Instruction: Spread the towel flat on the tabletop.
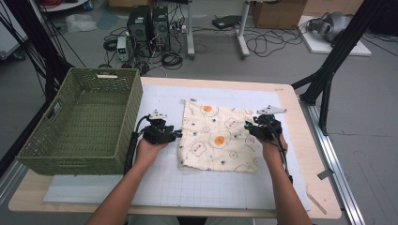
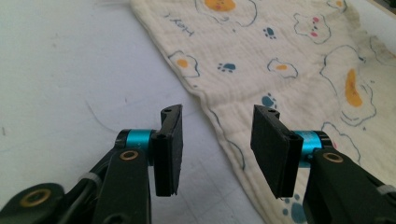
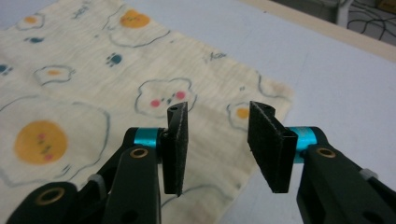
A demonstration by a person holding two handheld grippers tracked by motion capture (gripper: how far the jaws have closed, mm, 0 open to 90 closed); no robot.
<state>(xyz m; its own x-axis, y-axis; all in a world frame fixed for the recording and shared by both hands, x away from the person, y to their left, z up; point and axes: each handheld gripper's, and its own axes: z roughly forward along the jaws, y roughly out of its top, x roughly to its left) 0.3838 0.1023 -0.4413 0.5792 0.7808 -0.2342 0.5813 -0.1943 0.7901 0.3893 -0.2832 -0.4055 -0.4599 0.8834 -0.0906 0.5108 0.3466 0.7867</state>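
A cream cloth [image 1: 218, 137] printed with fried eggs, paw prints and small faces lies spread flat on a white gridded mat [image 1: 164, 183] covering a wooden table [image 1: 300, 136]. It sits right of the table's middle. A person reaches in from the near edge, one gripper in each hand.

The left gripper [image 1: 177, 134] is at the cloth's left edge, its jaws spread apart with nothing pinched; in the left gripper view [image 2: 215, 149] the hem of the cloth passes beneath the gap, untouched.

The right gripper [image 1: 249, 127] is at the cloth's right edge, jaws also spread; in the right gripper view [image 3: 217, 144] they hang above the cloth's edge without gripping it.

A green woven basket [image 1: 119, 117] stands on the left of the table, just beside the left hand [image 1: 151, 149].
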